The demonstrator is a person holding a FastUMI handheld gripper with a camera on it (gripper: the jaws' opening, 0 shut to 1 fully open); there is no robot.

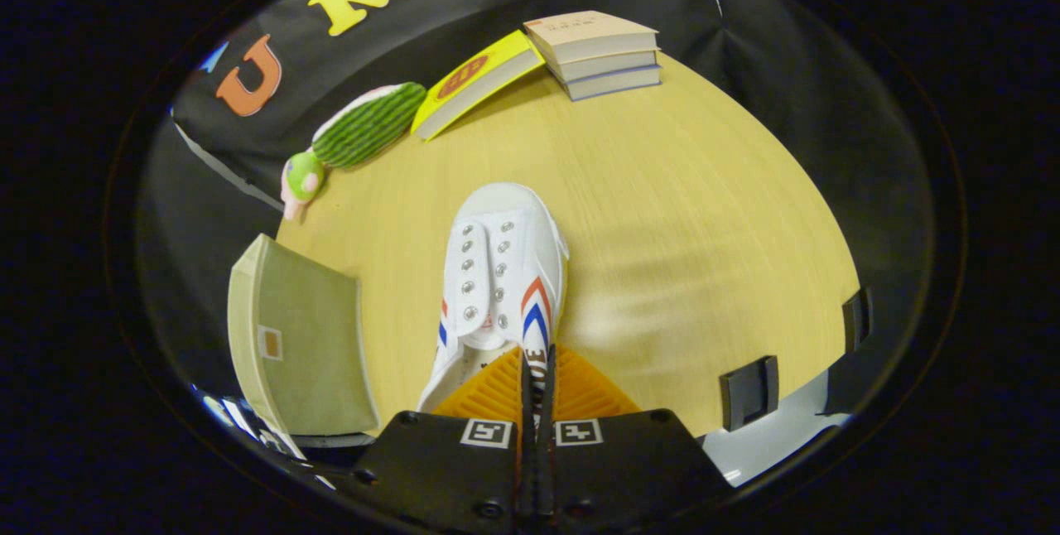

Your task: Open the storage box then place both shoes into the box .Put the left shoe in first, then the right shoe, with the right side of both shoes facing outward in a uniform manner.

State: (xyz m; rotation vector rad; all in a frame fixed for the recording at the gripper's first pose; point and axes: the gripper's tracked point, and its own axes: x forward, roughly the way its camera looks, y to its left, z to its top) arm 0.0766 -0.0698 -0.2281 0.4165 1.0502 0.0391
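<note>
We see the claw [537, 369] pressed together on the heel collar of the shoe [501, 278], pinching its side wall so the shoe hangs toe-forward beyond the fingers, above the worktop [679, 212]. The box [302, 336] sits to the claw's left, near enough for a short transfer.

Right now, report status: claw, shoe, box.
Claw shut on the white shoe's side wall. Shoe points away over the table. Storage box beside it, lid raised. Nothing between them.
</note>
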